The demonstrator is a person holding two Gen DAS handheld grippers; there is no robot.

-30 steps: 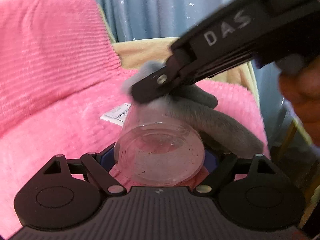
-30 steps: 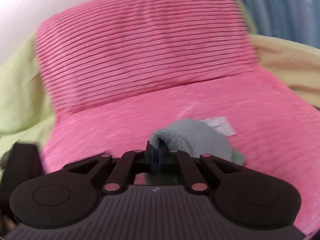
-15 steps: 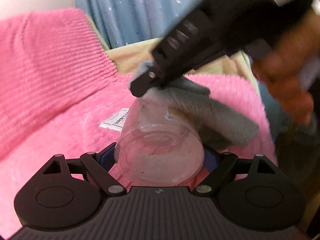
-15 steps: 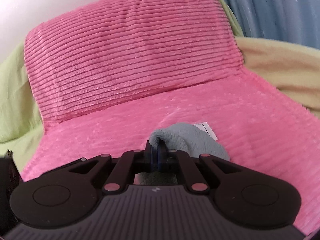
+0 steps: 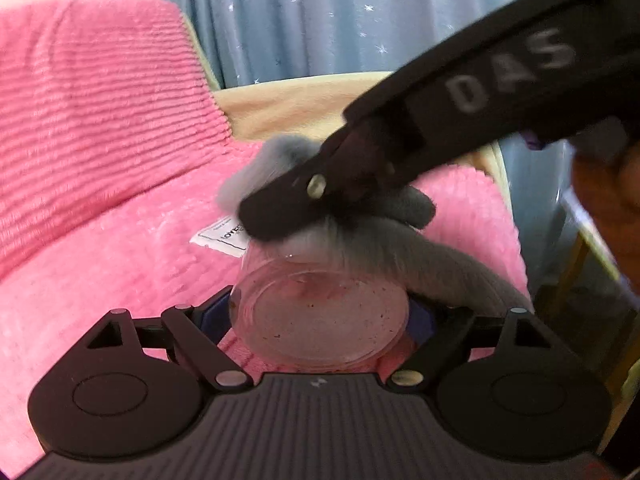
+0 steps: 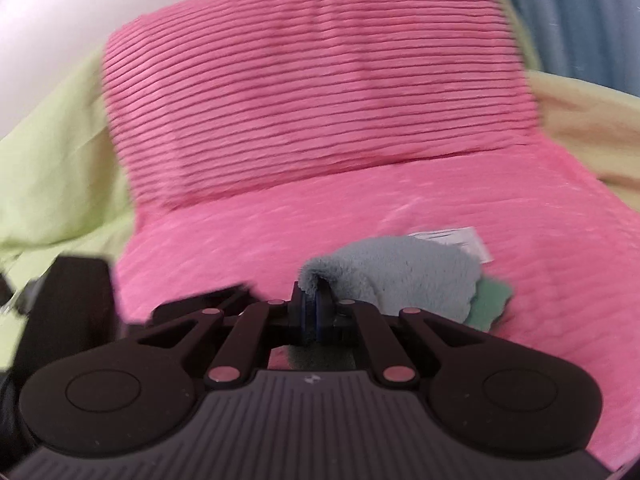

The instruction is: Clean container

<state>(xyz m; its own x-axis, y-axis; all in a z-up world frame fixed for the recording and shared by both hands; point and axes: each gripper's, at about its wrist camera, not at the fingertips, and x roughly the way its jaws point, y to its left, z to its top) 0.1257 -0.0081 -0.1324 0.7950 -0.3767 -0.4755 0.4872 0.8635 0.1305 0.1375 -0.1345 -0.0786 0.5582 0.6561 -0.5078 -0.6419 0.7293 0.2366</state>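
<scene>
A clear round plastic container (image 5: pixel 320 312) with brown specks on its base lies on its side, and my left gripper (image 5: pixel 320 316) is shut on it at both flanks. The container's base faces the left wrist camera. My right gripper (image 6: pixel 316 312) is shut on a fluffy grey cloth (image 6: pixel 400 276). In the left wrist view the right gripper (image 5: pixel 280 216) presses that grey cloth (image 5: pixel 420 256) onto the container's upper side, and the cloth drapes down to the right. A green layer of the cloth (image 6: pixel 490 304) shows at its right edge.
Everything sits over a pink ribbed blanket (image 5: pixel 112 248) with a white label (image 5: pixel 222 236), and a pink ribbed cushion (image 6: pixel 320 92) behind. Light green fabric (image 6: pixel 56 160) lies left, beige fabric (image 5: pixel 296 104) and a blue starred curtain (image 5: pixel 320 16) behind. A hand (image 5: pixel 608 200) holds the right gripper.
The right gripper with the grey cloth has slid back and forth across the top of the container. The left gripper has kept its hold, with the container nearly still.
</scene>
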